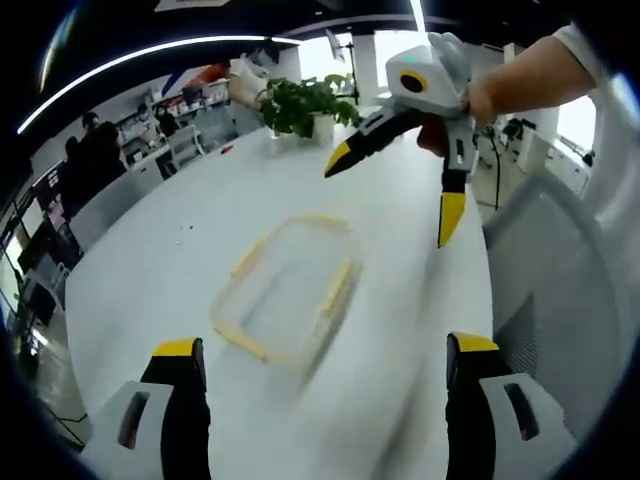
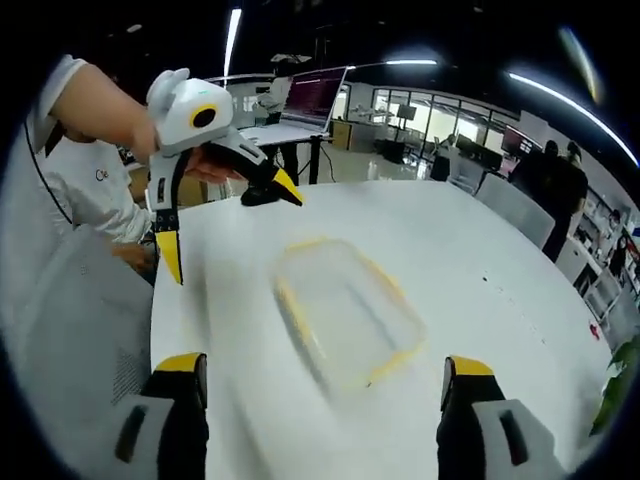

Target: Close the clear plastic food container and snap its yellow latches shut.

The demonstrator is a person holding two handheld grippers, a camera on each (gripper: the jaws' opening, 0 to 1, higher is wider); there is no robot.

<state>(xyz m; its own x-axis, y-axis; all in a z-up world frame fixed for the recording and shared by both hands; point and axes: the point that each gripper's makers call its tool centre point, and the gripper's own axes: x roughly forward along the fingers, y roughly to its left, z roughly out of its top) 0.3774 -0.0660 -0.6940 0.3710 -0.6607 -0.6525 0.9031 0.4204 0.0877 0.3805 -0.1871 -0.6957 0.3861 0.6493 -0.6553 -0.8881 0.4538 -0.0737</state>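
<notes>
White worktop (image 1: 180, 260) spreads wide beneath both tools, curving away toward an office with desks and monitors. On it, ahead of and between the jaws in each view, lies the clear plastic container (image 1: 285, 290) with its yellow latches (image 1: 337, 288) along the edges; motion blur smears it, so whether the lid is seated or any latch is snapped cannot be told. A potted plant (image 1: 305, 105) stands at the far end of the worktop beyond the container in the left gripper view. The left tool (image 1: 325, 360) hovers above the near side of the container, jaws spread wide with nothing between them. The right tool (image 2: 320, 370) likewise hangs over the container, jaws wide and empty; in the left gripper view it appears above and beyond the container, held in a hand (image 1: 480, 100), clear of the worktop.
</notes>
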